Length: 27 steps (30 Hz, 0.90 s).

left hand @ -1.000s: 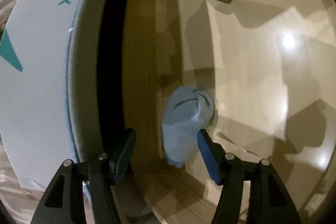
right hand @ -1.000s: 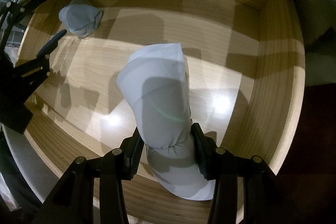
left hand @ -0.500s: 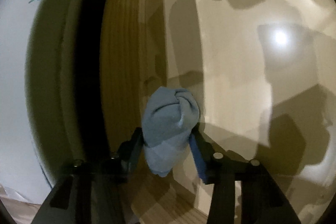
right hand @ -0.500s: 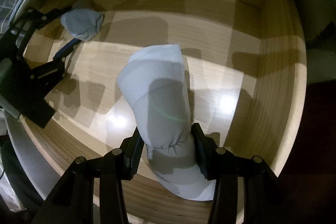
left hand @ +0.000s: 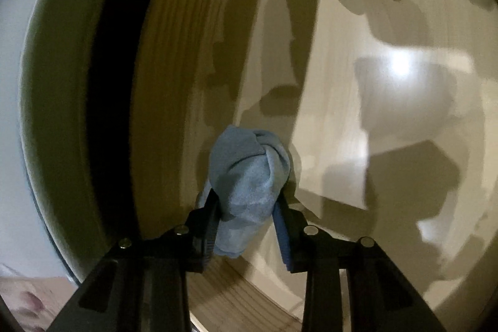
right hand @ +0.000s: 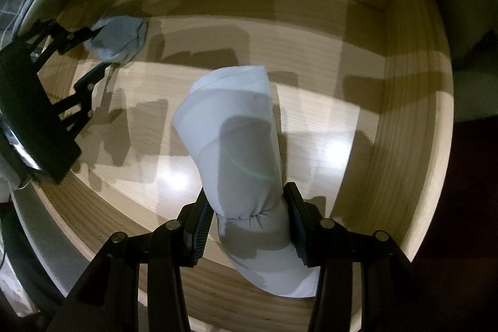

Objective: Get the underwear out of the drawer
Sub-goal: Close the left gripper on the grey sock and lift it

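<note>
Underwear sits in two rolled bundles inside the wooden drawer (right hand: 414,126), and we hold one in each gripper. At the far left of the right wrist view, our left gripper (right hand: 102,52) reaches in beside the drawer's left wall, and its fingers (left hand: 281,227) have just been closing; they now pinch the blue-grey bundle (left hand: 247,176) from both sides. That bundle has a twisted knot at its far end and lies close to the left wall, low over the pale drawer floor; whether it touches the floor we cannot tell. Further right, in the middle of the drawer, our right gripper (right hand: 247,226) points steeply down, its fingers (right hand: 199,226) clamped on the white bundle (right hand: 236,133), squeezing a waist into the cloth. The roll's open end points away from us, toward the back wall, and its near end bulges out below the fingers. Bright lamp glints and hard shadows fall across the floor around both bundles.
</note>
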Motion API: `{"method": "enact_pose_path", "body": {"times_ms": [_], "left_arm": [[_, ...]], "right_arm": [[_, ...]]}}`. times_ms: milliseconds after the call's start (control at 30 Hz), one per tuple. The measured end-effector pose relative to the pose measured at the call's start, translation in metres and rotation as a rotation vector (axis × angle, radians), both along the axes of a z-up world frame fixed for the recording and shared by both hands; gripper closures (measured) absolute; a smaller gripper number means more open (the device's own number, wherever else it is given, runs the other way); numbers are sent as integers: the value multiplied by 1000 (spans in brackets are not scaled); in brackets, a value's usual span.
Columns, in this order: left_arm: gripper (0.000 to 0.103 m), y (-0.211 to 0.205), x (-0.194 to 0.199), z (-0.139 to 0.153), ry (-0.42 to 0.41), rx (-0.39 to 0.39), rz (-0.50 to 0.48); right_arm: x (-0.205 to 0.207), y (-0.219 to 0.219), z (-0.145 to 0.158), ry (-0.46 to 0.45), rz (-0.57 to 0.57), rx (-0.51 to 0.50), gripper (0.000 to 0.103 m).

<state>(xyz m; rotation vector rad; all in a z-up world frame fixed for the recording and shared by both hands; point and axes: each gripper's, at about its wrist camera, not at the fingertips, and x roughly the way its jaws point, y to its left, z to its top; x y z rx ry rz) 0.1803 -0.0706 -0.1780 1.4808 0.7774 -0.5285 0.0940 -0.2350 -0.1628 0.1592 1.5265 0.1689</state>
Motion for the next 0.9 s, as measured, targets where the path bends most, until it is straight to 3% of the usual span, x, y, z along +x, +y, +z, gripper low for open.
{"method": "enact_pose_path", "body": {"times_ms": [200,333,567,700,900], "left_arm": [[70,-2,22,14,129,-49,193],[70,0,40,25,230,-120,353],[70,29,87,46,410,-317,686],[70,49,102,51,472,-415,843],[70,105,115,58,611,-579,1110]], "right_arm": [[4,7,-2,5,-5,-2,59],[4,8,-1,5,3,-16,59],[6,18,-1,9,26,-66,59],[6,22,-1,12,31,-85,59],[3,30,-5,14,27,-95,59]]}}
